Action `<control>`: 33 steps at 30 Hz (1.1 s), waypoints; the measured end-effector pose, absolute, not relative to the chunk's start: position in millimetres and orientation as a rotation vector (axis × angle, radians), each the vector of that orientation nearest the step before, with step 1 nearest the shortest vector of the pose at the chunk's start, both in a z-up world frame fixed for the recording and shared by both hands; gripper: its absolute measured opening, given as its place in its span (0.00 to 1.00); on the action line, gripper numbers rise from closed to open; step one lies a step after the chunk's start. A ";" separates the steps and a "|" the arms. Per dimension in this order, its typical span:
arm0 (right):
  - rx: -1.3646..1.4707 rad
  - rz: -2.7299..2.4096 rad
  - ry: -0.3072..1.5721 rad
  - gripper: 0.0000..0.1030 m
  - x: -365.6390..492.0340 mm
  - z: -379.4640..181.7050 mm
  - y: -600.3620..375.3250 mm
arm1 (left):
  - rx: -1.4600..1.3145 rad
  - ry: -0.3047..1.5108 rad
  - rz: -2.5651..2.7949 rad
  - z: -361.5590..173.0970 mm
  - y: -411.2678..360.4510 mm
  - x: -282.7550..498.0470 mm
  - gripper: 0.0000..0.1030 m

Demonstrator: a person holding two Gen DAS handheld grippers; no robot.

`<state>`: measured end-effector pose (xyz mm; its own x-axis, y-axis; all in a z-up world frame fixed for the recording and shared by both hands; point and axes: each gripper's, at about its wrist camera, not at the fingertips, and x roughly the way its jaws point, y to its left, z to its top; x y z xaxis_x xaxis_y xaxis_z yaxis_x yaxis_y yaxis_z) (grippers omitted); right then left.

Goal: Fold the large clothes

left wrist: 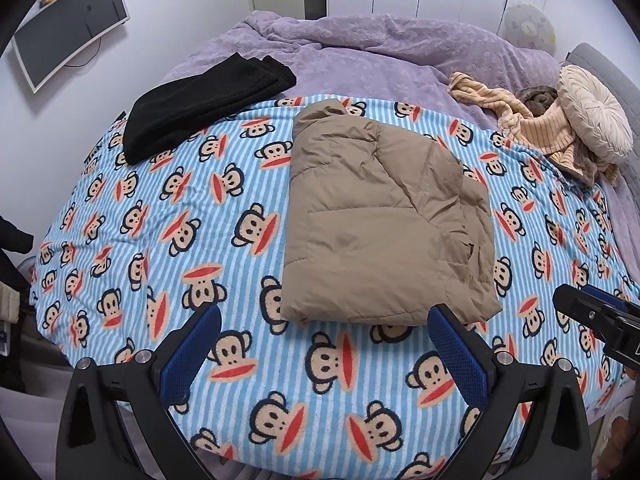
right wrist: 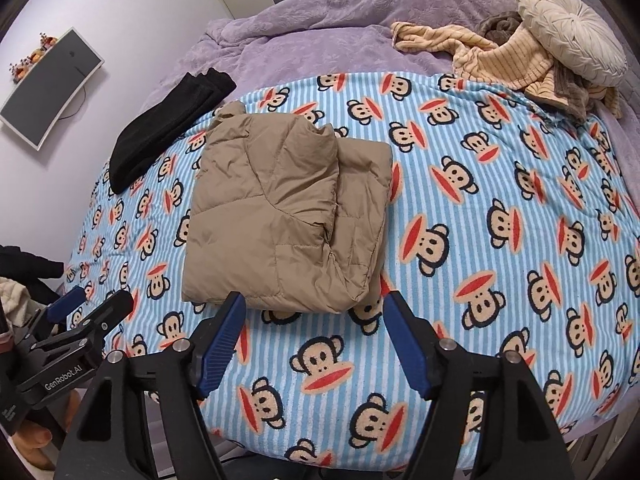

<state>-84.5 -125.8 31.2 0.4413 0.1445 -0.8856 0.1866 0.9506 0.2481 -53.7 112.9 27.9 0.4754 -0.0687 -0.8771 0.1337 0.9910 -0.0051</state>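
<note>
- Bedding fills most of the room: a blue striped monkey-print blanket [left wrist: 160, 208] spread over a purple duvet [left wrist: 360, 52], whose far edge bunches up so the headboard side is hard to make out.
- Tan puffer jacket [left wrist: 380, 220], folded into a thick rectangle, lies mid-blanket; its underside layers are hidden by the top fold.
- Folded black garment [left wrist: 200, 108] sits far left, half on the blanket, half on the duvet.
- Cream striped clothes [right wrist: 508, 64] are heaped far right under a round pleated cushion [right wrist: 568, 36], with a brown item mostly buried there.
- Wall screen [left wrist: 68, 28] is dark; nothing on it can be read.
- Left gripper [left wrist: 324, 352] is spread wide and holds nothing, the jacket's near edge just beyond its tips; "GenRobot.AI" reads along its side in the right wrist view.
- Right gripper [right wrist: 316, 336] also gapes empty, just short of the jacket's near edge.
- Fingertips of a hand [right wrist: 38, 440] show at the lower left, largely cut off.
</note>
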 end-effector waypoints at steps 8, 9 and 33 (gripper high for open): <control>0.303 -0.073 1.048 0.80 -85.0 54.2 -118.4 | 0.070 1.036 -0.126 44.9 119.2 -52.4 1.00; 0.299 -0.080 1.043 0.80 -84.7 55.8 -117.6 | 0.070 1.032 -0.125 46.4 119.9 -52.3 1.00; 0.221 -0.119 1.012 0.90 -85.9 71.5 -97.9 | 0.056 1.005 -0.101 58.4 135.0 -51.8 1.00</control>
